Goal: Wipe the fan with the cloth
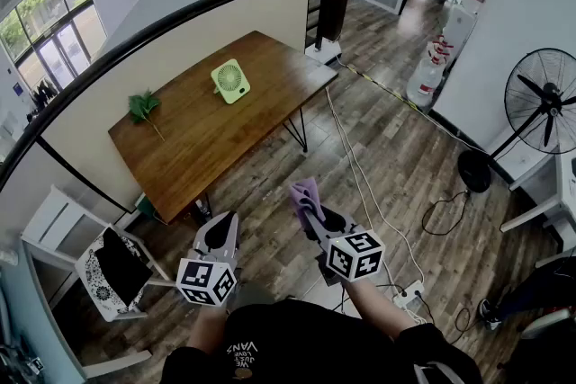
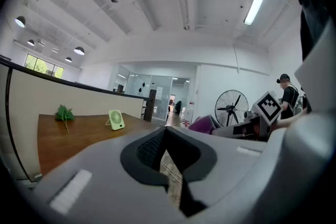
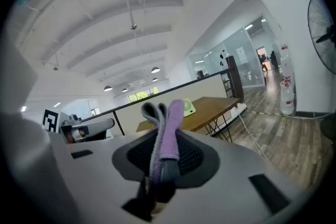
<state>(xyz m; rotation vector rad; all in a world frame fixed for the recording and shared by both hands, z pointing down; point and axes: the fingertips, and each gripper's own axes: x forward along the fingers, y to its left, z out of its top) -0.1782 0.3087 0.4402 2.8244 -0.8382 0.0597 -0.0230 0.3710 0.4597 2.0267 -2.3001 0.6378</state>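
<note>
Shirt print: white lettering on the person's dark shirt (image 1: pixel 241 346), upside down to the head camera; the large word seems to read VANS, and the smaller lines are too small to read.
Left gripper (image 1: pixel 225 222): held level over the wood floor, jaws pressed together with nothing between them; its own view (image 2: pixel 165 131) looks across to the table.
Right gripper (image 1: pixel 310 209): just beside the left one, tipped slightly downward, jaws clamped on the cloth.
Cloth (image 1: pixel 304 191): purple with a grey layer, folded, standing up past the jaw tips in the right gripper view (image 3: pixel 169 123).
Marker cubes: one on each gripper, black-and-white square patterns on white faces (image 1: pixel 205 281).
Fan (image 1: pixel 231 81): small, light green, square-framed, standing upright on the table toward its far end, well apart from both grippers; also seen from the left gripper (image 2: pixel 116 119) and, partly behind the cloth, from the right gripper (image 3: pixel 188 108).
Table (image 1: pixel 225 144): brown wood on black legs, set against a low beige wall with a black rail.
Leaf sprig (image 1: pixel 142 106): green, lying on the table well to the left of the fan.
Bottles (image 1: pixel 425 78): two large clear ones standing by the white wall at the right.
Standing fan (image 1: pixel 543 99): black, on a round base, further right.
Chair (image 1: pixel 106 276): white frame, patterned seat, left of the person.
</note>
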